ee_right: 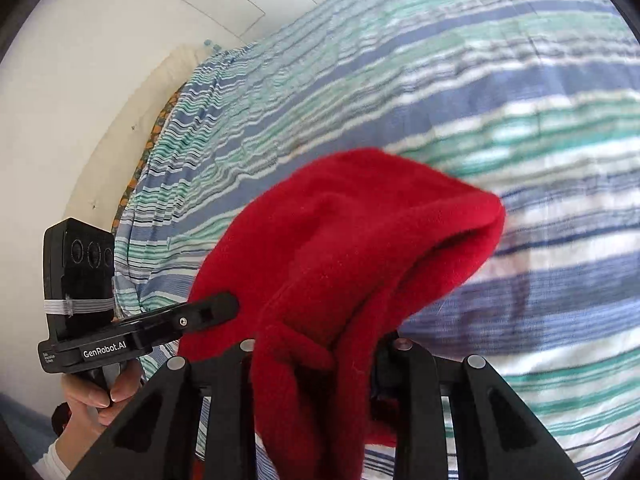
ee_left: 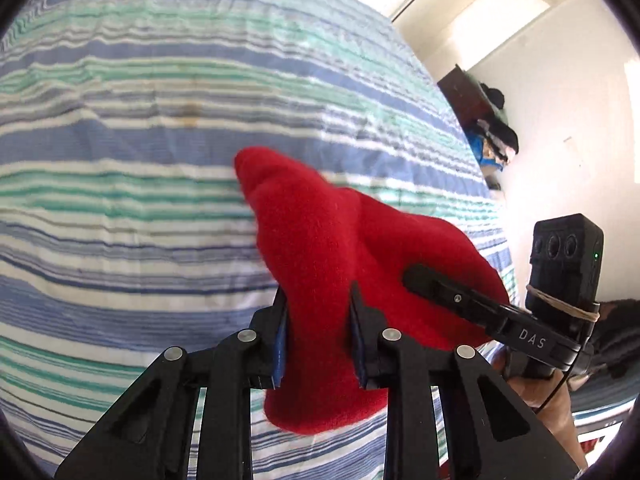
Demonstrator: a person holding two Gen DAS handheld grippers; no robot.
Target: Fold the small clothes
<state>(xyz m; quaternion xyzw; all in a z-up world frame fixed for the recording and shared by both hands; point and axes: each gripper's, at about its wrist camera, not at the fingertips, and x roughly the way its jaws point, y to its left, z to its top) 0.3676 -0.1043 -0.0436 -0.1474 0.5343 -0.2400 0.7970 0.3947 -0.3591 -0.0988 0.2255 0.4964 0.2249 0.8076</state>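
Bright daylight, overexposed walls, motion blur, fisheye-warped edges.

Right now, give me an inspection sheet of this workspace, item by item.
Surface: bed covered by a striped bedspread in blue, green and white, wrinkled.
Job's things: one red fleece garment, bunched and lifted off the bedspread, held at two spots.
Clutter: nothing seen on the bedspread.
Grippers: left hand-held gripper shut on the red fleece garment; right hand-held gripper shut on it too, fabric draping over its fingers.
Cables: a thin cable runs by the right hand in the left wrist view.
Surroundings: white walls; a dark wooden piece with piled clothes beyond the bed.
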